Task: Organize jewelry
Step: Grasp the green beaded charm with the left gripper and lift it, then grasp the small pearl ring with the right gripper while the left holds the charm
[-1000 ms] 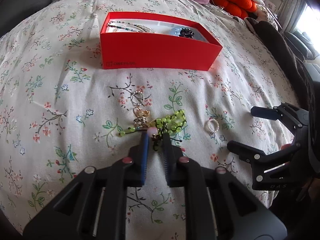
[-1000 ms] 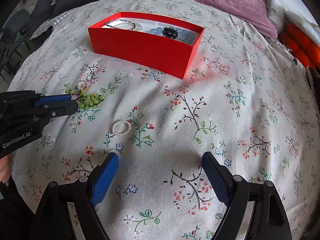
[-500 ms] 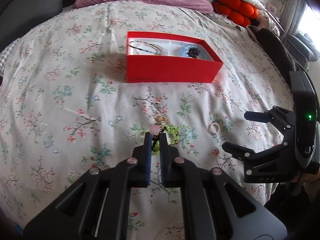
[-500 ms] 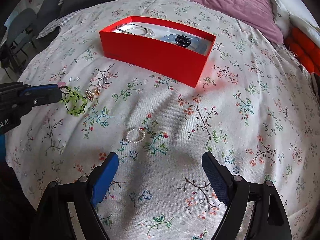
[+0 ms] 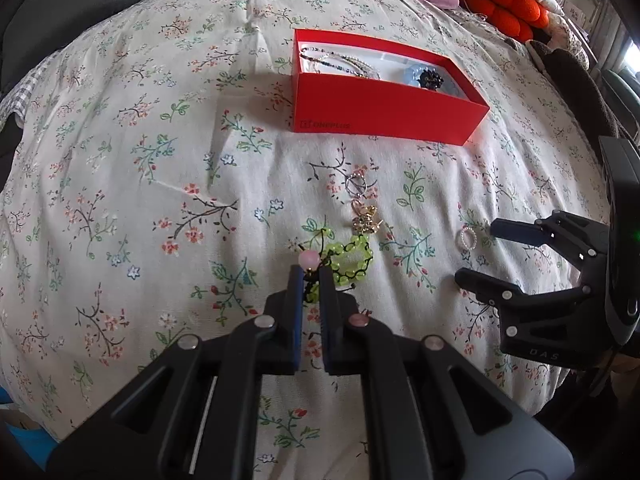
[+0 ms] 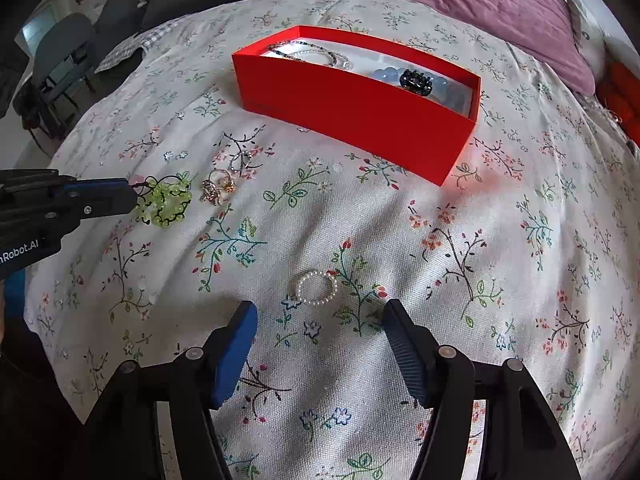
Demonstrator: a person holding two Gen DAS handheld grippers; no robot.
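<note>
My left gripper (image 5: 310, 270) is shut on a green beaded bracelet (image 5: 350, 258) with a pink bead and holds it above the floral bedspread; it also shows in the right wrist view (image 6: 164, 202). A red box (image 5: 384, 116) further back holds necklaces and a blue-and-black bracelet (image 6: 416, 80). A gold charm (image 5: 365, 218) and a silver ring (image 5: 356, 184) lie between bracelet and box. A small pearl ring (image 6: 316, 286) lies just ahead of my open right gripper (image 6: 320, 320), which also shows at the right of the left wrist view (image 5: 480, 252).
The bedspread (image 5: 160, 200) slopes away at its edges. A purple pillow (image 6: 480, 0) and orange cushions (image 5: 508, 0) lie behind the box. Dark chairs (image 6: 68, 56) stand off the bed at the far left.
My left gripper has lifted the green bracelet off the bedspread and pulled back. My right gripper has moved forward towards the pearl ring and stays open.
</note>
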